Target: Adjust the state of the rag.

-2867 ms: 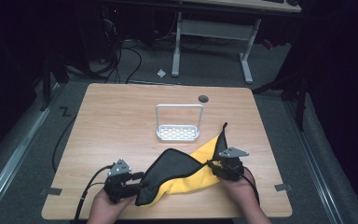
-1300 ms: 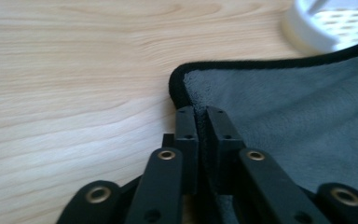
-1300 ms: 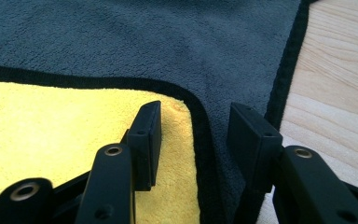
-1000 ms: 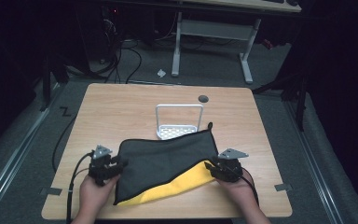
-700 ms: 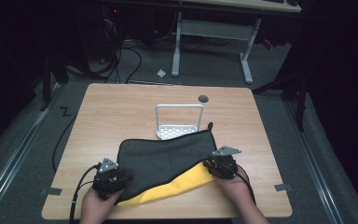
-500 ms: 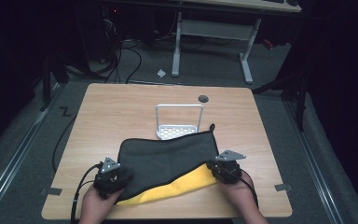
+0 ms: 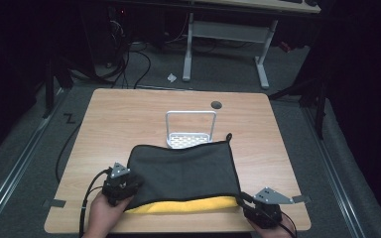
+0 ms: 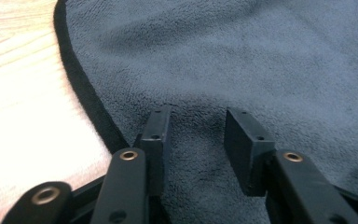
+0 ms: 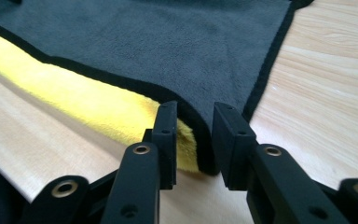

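Dark floor surrounds the wooden worktop (image 7: 129,119), where a soft, limp grey-and-yellow towel (image 7: 183,171) lies folded near the front edge, best pinched at its corners, with the left gripper (image 8: 196,140) and right gripper (image 9: 193,140) both parted, holding nothing.

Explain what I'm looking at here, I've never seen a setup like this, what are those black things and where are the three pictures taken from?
A person sits at a wooden table, each hand holding a two-jaw gripper. The high view looks down from above; the other two come from cameras riding on the grippers. The left gripper and the right gripper both have jaws standing apart, open, at the near corners of a folded towel, grey on top with its yellow side peeking out. Nothing looks clamped. Behind the towel stands a small white metal rack.
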The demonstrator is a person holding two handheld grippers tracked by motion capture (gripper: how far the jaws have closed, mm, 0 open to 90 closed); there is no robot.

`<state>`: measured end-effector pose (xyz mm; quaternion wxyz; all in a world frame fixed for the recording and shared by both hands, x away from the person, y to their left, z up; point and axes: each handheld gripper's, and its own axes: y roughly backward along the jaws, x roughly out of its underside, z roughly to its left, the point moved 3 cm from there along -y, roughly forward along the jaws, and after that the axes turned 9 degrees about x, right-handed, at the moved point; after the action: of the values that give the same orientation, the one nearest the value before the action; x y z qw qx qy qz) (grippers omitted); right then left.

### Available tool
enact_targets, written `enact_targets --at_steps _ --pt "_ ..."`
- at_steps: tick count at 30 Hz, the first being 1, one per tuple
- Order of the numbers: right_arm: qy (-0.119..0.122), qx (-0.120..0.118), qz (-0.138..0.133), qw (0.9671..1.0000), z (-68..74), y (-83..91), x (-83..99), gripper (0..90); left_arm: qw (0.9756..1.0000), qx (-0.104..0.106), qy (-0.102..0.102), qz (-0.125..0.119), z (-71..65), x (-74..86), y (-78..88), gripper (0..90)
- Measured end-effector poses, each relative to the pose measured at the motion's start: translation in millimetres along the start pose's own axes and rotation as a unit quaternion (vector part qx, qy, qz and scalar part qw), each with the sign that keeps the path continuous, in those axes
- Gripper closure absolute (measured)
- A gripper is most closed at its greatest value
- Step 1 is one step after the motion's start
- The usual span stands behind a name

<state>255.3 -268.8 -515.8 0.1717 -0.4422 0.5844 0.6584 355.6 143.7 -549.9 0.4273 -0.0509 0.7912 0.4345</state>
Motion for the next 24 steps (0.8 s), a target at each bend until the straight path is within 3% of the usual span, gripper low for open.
enact_targets --at_steps 3,7,8,9,10,11,16,20,24 --pt "-0.009 0.001 -0.019 0.9998 -5.1 8.0 -1.4 68.5 0.9999 -0.007 0.01 -0.003 -2.7 4.1 5.8 55.7" --pt "-0.004 0.008 -0.024 0.9997 -11.5 3.5 -8.7 78.5 0.9992 -0.004 0.032 -0.026 -4.8 12.3 19.2 54.0" --pt "0.004 0.009 -0.018 0.9998 -15.6 -4.8 -13.6 86.4 0.9979 0.005 0.045 -0.046 -4.4 16.3 28.4 54.3" --pt "0.004 0.009 -0.018 0.9998 -15.6 -4.8 -13.6 86.4 0.9979 0.005 0.045 -0.046 -4.4 16.3 28.4 54.9" --pt "0.007 0.005 -0.004 1.0 -19.7 -17.5 -18.6 90.0 0.9958 0.022 0.055 -0.07 -5.0 20.2 36.8 57.4" --pt "0.012 0.0 0.006 0.9999 -21.3 -25.5 -20.3 90.0 0.995 0.033 0.06 -0.072 -5.4 21.5 39.2 63.0" --pt "0.038 -0.014 0.044 0.9982 -16.9 -50.7 -17.9 89.5 0.9949 0.055 0.066 -0.052 -8.9 30.4 42.9 77.0" --pt "0.042 -0.029 0.044 0.9977 -9.1 -45.8 -6.0 88.7 0.9939 0.068 0.073 -0.046 -16.0 42.3 47.4 77.5" --pt "0.051 -0.036 0.046 0.997 -3.0 -38.7 -0.1 88.6 0.9948 0.069 0.066 -0.037 -24.0 50.2 51.6 77.2"
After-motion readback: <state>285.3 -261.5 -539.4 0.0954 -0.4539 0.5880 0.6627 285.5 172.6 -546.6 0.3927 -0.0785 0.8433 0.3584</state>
